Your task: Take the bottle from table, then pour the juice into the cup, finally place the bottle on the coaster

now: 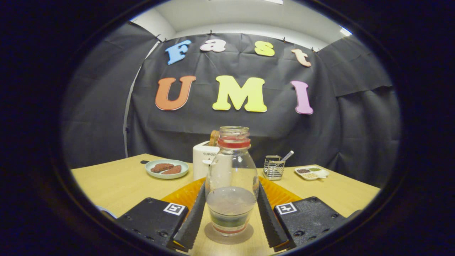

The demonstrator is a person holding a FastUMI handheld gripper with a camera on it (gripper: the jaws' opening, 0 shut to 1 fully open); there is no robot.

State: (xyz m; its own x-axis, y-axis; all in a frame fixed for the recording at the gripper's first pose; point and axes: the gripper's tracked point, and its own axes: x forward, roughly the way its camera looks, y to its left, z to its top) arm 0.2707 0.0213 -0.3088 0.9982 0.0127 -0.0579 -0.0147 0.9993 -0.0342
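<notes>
Between the tool's point(231, 220) spread fingers, clear bottle point(232, 185) stands upright on round coaster point(245, 236), w/ fingers flanking, not clamping.

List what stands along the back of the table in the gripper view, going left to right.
Plate with two brown pieces, then the white toaster, the wire utensil rack, and the divided white dish. Nearer, the bottle stands between the fingers of the gripper, which flank it.

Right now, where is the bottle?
The bottle stands upright on a round coaster between the gripper fingers, which flank it closely; an orange mat and white toaster lie beyond.
</notes>
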